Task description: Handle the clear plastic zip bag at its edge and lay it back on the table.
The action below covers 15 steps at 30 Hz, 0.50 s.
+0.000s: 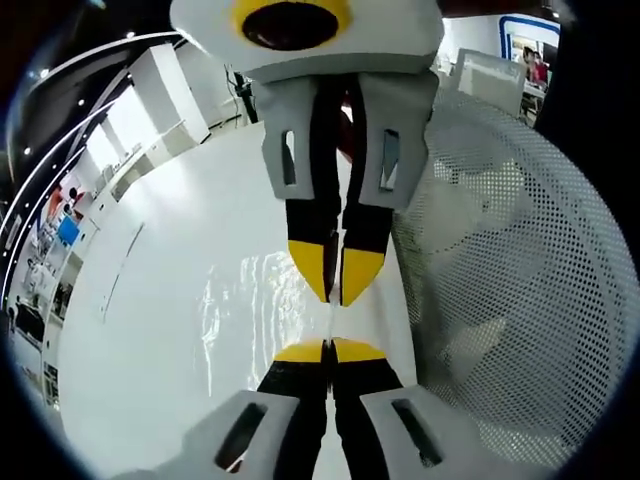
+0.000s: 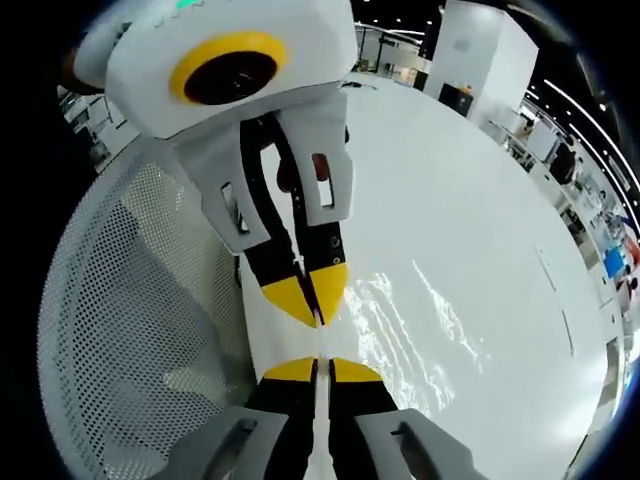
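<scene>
My left claw [image 1: 328, 350], at six o'clock in the left gripper view, is pinched on the edge of the clear zip bag [image 1: 255, 300]. My right claw [image 2: 322, 368] nips the same edge opposite. The bag spreads toward nine o'clock over the white surface [image 1: 170, 230]. A white mesh basket [image 1: 520, 260] sits at three o'clock.

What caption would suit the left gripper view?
Two grippers, left and right, pinch a clear zip bag's edge over a white table.

Glossy white table [image 1: 160, 330], clear zip bag [image 1: 250, 300] flat on it.
</scene>
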{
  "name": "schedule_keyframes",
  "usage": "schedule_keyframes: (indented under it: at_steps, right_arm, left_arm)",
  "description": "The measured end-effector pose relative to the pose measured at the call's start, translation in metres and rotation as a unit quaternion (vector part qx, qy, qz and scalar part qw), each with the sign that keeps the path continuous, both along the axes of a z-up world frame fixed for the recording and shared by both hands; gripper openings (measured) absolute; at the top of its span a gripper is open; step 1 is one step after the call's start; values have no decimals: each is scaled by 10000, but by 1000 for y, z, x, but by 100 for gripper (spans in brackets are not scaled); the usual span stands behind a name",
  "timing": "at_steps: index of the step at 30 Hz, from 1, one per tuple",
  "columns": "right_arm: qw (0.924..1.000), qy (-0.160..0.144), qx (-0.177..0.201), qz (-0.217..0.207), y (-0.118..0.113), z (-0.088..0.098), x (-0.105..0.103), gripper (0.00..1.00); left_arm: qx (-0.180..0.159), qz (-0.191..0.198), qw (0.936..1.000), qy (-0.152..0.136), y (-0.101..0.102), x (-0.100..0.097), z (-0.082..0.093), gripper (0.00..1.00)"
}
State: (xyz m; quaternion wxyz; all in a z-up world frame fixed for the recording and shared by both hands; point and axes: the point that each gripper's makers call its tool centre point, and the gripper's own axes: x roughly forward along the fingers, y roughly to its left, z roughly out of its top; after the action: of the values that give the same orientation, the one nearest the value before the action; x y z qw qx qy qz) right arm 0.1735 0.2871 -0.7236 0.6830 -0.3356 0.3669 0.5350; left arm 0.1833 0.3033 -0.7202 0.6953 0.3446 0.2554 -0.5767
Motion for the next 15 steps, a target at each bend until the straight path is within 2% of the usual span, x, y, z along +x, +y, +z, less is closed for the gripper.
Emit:
schedule_keyframes:
  at_steps: [3,8,12,15]
  right_arm:
    - [9999,-7,28,-162,0,4,1,0]
    - [9998,35,40,-178,0,6,0,0]
    - [9999,-34,45,-105,5,6,2,0]
    - [10000,-54,60,-52,9,6,1,0]
  left_arm:
    - [45,76,9996,-250,0,3,3,0]
    - [49,74,9996,-275,1,2,4,0]
    - [35,212,9997,-154,-1,6,2,9]
    - [-6,185,9997,-153,-4,5,2,4]
